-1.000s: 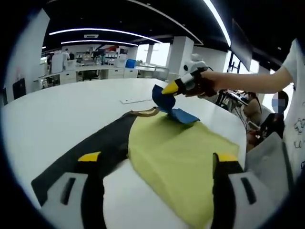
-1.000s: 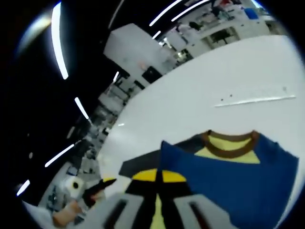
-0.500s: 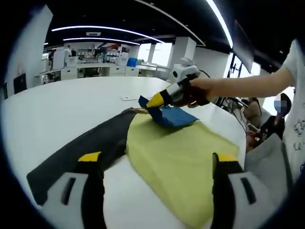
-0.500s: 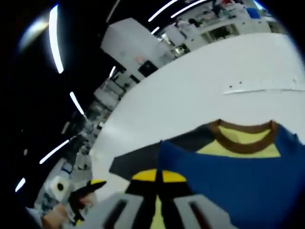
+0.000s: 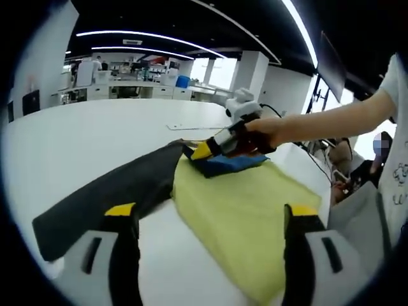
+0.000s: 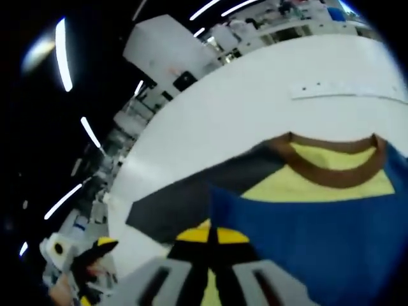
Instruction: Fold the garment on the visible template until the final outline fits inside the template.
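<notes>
A yellow T-shirt (image 5: 245, 207) with blue sleeves and a brown collar (image 6: 331, 169) is spread on a white table (image 5: 83, 143), partly over a dark template (image 5: 118, 191) that runs out to its left. In the left gripper view, the right gripper (image 5: 203, 150) is seen at the far end of the shirt, pressed together on the blue sleeve (image 5: 229, 162), held by a hand (image 5: 261, 132). The left gripper (image 5: 207, 220) is spread wide near the shirt's near edge, gripping nothing. In the right gripper view, the left gripper is glimpsed at lower left.

the garment (image 5: 242, 210) is yellow with a blue sleeve (image 6: 319, 242) and a brown collar (image 6: 331, 167). the template (image 5: 115, 194) is dark grey on a white table (image 5: 76, 140). gripper tips are yellow.
</notes>
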Available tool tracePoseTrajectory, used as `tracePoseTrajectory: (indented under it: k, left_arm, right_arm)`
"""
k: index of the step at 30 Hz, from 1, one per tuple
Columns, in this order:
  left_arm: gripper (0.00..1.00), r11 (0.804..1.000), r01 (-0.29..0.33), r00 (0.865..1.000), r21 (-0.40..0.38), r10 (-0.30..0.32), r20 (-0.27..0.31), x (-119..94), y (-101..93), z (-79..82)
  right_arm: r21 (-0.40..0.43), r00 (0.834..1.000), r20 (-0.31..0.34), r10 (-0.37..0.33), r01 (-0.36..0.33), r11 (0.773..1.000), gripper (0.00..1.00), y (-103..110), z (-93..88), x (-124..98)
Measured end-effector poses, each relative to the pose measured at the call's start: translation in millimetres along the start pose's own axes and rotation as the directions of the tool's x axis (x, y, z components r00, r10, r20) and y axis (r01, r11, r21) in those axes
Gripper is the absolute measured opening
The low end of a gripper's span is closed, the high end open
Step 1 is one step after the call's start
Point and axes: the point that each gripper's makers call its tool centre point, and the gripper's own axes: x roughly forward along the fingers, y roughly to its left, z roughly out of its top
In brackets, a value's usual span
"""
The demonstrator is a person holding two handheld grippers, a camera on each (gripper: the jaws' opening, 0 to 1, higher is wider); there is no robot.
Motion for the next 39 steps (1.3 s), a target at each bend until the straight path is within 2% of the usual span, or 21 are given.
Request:
tracePoseTrajectory:
  k: [9, 15, 19, 23, 26, 28, 29, 30, 31, 34, 39]
  left_arm:
    - [0.91, 1.0, 0.002, 1.0, -0.005, -0.002, -0.006, 1, -1.3, -1.8]
    - [0.91, 1.0, 0.003, 1.0, -0.001, -0.003, -0.004, 3, -2.3, 1.3]
    - [0.91, 1.0, 0.005, 1.0, 0.002, -0.005, -0.004, 2, -2.8, 2.2]
    - [0.91, 1.0, 0.004, 1.0, 0.003, -0.004, -0.011, 0, -4.7, 0.1]
    - [0.91, 1.0, 0.001, 1.0, 0.002, -0.001, -0.012, -1, -2.1, -0.2]
    - [0.91, 1.0, -0.002, 1.0, 0.0, 0.002, -0.013, -2, -1.0, -1.1]
    - [0.91, 1.0, -0.004, 1.0, -0.001, 0.004, -0.013, -3, -0.6, -1.4]
    - [0.91, 1.0, -0.006, 1.0, -0.001, 0.006, -0.015, -3, -0.7, -1.9]
    - [0.91, 1.0, -0.007, 1.0, -0.001, 0.007, -0.014, -4, -0.7, -2.0]
    - [0.91, 1.0, -0.003, 1.0, -0.006, 0.003, -0.012, -6, -3.1, -2.4]
    - [0.91, 1.0, 0.0, 1.0, -0.003, 0.0, -0.013, -7, -4.6, -2.4]
  right_arm:
    - [-0.013, 1.0, -0.004, -0.011, 0.011, 1.0, 0.0, -5, 0.9, 4]
    - [-0.126, 1.0, -0.007, 0.02, -0.02, 0.992, 0.0, 1, -0.6, 3]
    - [-0.217, 0.999, -0.014, 0.045, -0.047, 0.975, 0.11, 7, -2.5, 0]
    - [-0.249, 0.997, -0.005, 0.073, -0.072, 0.966, 0.22, 12, -1.4, -2]
    - [-0.367, 0.995, 0.024, 0.097, -0.082, 0.927, 0.38, 19, 3.1, -7]
    - [-0.46, 0.996, 0.02, 0.086, -0.067, 0.885, 0.47, 18, 2.2, -9]
    - [-0.51, 0.997, 0.004, 0.076, -0.063, 0.858, 0.5, 21, -5.4, -13]
    - [-0.528, 0.997, 0.0, 0.072, -0.061, 0.847, 0.53, 21, -7.2, -14]
    - [-0.539, 0.997, 0.015, 0.072, -0.053, 0.84, 0.57, 16, -2.6, -12]
    - [-0.537, 0.998, 0.015, 0.068, -0.049, 0.842, 0.69, 15, -8.1, -17]
    - [-0.566, 0.999, 0.033, 0.038, -0.012, 0.824, 0.89, 6, -6.0, -25]
